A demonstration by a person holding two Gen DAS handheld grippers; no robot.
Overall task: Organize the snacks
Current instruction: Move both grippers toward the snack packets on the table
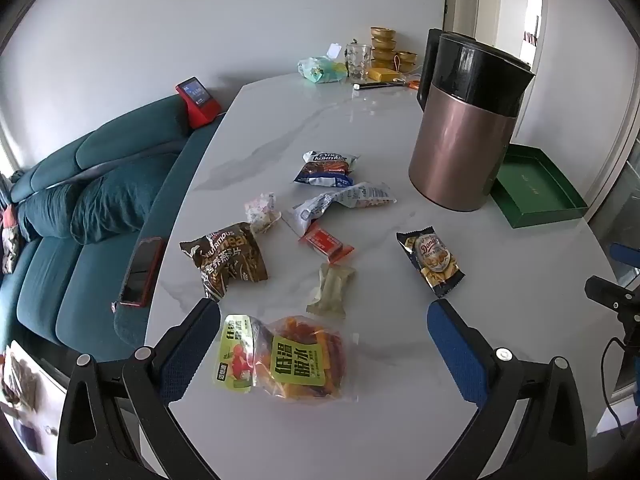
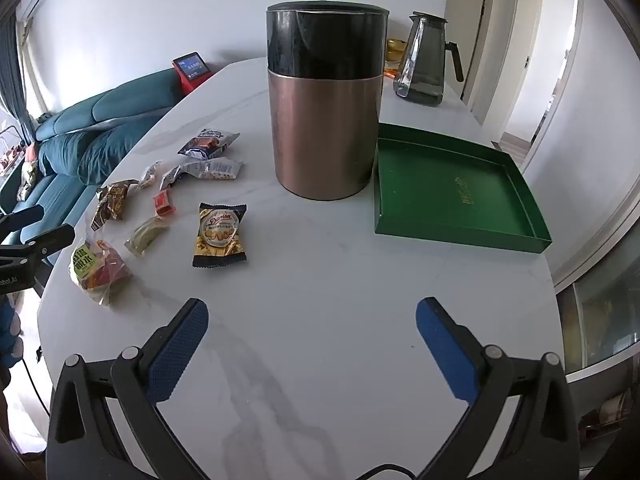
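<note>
Several snack packets lie on the white marble table [image 1: 360,128]. My left gripper [image 1: 324,312] is open over a clear bag of dried fruit with a green label [image 1: 288,360]. Beyond it lie a pale green bar [image 1: 331,290], a red packet [image 1: 326,242], a brown oatmeal bag [image 1: 226,258], a Danisa cookie packet [image 1: 431,260] and a blue-white packet [image 1: 328,168]. My right gripper [image 2: 312,312] is open and empty over bare table, right of the cookie packet [image 2: 219,236]. An empty green tray [image 2: 448,184] sits at the right.
A tall copper canister with a black lid [image 2: 326,100] stands mid-table beside the tray. A glass pitcher [image 2: 424,60] is behind it. A phone [image 1: 142,272] lies on the teal sofa [image 1: 88,184] at the table's left edge. Cups and clutter [image 1: 384,56] sit at the far end.
</note>
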